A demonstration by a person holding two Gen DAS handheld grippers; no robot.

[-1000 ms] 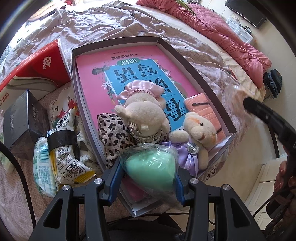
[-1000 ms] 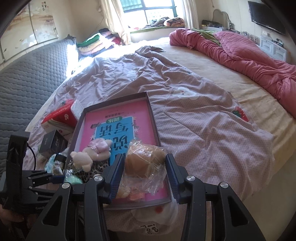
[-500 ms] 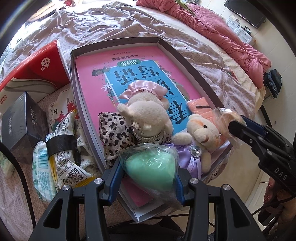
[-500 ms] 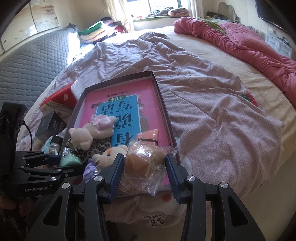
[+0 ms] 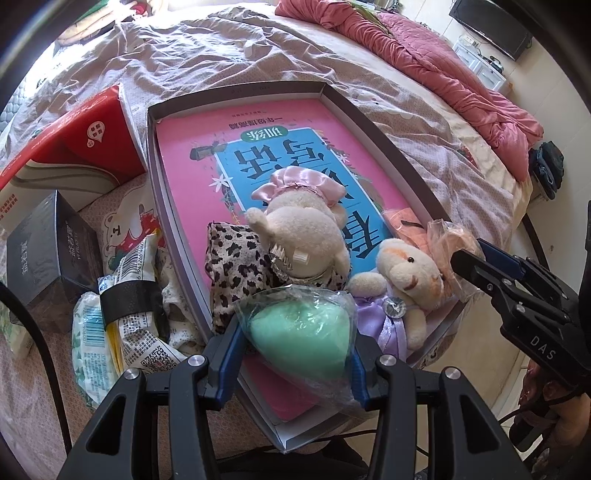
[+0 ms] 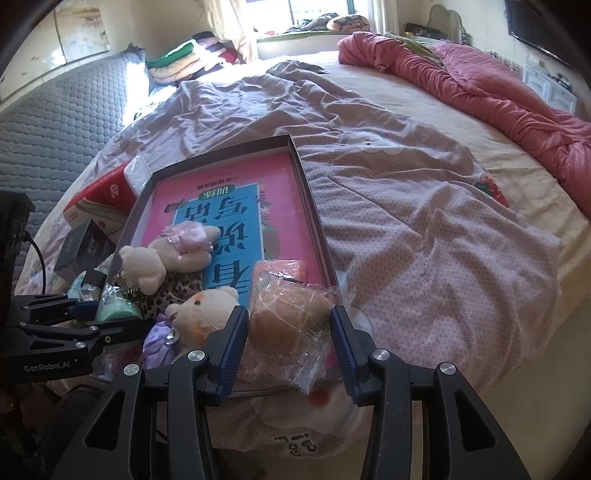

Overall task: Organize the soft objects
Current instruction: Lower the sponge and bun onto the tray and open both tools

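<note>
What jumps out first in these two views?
Each gripper is clamped on a bagged soft ball: the left gripper holds a green one, the right gripper a brown one. Both hang over the near end of a shallow tray on the bed, where two plush bears lie on a bright pink book.

light: strong daylight from window (image 6: 317,14) at top centre, right wrist view | glare: washed-out bedsheet (image 5: 207,48) at upper left, left wrist view | shadows: soft | focus: sharp centre | distortion: fisheye bending, dark vignette corners
</note>
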